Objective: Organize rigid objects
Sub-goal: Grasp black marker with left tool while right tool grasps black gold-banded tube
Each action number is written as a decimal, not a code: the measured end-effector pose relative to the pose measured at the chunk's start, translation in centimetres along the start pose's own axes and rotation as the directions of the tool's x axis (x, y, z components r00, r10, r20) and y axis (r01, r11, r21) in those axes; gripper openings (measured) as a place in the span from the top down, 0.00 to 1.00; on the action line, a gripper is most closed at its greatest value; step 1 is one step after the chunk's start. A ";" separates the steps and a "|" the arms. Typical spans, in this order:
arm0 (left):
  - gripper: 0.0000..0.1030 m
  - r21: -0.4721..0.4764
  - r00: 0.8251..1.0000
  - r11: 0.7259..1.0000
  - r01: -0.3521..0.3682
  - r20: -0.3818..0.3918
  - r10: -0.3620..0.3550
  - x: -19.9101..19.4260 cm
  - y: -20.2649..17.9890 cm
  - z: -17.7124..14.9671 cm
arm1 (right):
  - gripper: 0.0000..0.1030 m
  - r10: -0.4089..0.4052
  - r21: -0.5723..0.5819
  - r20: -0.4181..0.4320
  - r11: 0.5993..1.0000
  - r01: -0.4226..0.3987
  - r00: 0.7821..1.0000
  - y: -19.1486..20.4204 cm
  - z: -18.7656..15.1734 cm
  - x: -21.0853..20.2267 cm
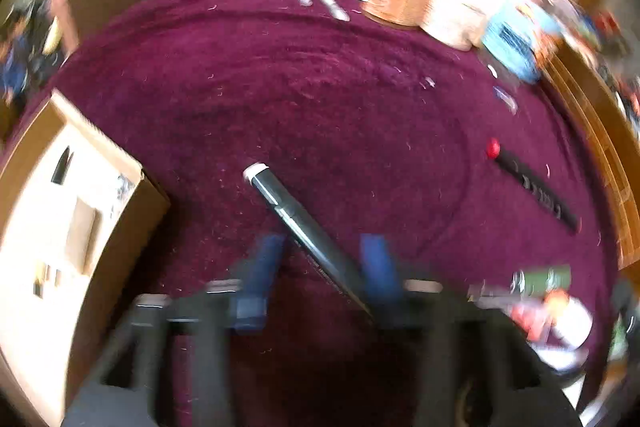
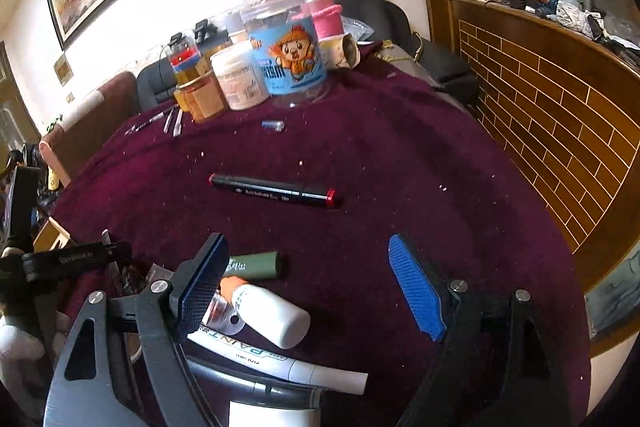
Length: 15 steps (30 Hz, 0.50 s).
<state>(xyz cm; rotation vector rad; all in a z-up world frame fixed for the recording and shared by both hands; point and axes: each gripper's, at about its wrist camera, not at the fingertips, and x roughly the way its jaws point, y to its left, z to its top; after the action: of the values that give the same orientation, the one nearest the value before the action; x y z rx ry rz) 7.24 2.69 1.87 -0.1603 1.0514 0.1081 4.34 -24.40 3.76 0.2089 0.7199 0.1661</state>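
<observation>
The maroon-covered worktop (image 2: 400, 155) carries a cluster of jars (image 2: 256, 67) at its far edge and a cardboard box (image 1: 80, 211) at the left. The right gripper (image 2: 312, 291), fingers wide apart and empty, points at a black red-capped marker (image 2: 276, 190) lying crosswise ahead of it, so this hand looks nearer to it. The left gripper (image 1: 324, 267) has its fingers narrowed around a dark pen (image 1: 300, 223), white cap away; blur hides contact.
</observation>
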 end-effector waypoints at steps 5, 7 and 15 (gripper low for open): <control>0.89 0.089 1.000 0.996 0.007 -0.027 -0.004 -2.7 1.8 -3.1 | 0.20 -0.007 0.041 -0.006 0.999 0.007 1.000 -0.9 -0.3 0.2; 0.88 0.094 1.000 0.995 0.025 -0.013 -0.023 -3.5 2.1 -4.5 | 0.20 -0.003 0.054 -0.018 0.999 0.004 1.000 -1.1 -0.4 0.5; 0.89 0.247 0.996 0.968 0.040 0.066 -0.058 -3.7 -1.6 -6.3 | 0.20 -0.037 0.002 0.029 0.999 0.037 0.999 -0.3 -0.3 -0.1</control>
<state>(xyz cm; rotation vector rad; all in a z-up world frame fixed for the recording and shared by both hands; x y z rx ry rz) 0.32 -0.03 2.19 0.0418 0.9787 -0.0611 4.05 -24.71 3.51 0.1990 0.6946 0.1275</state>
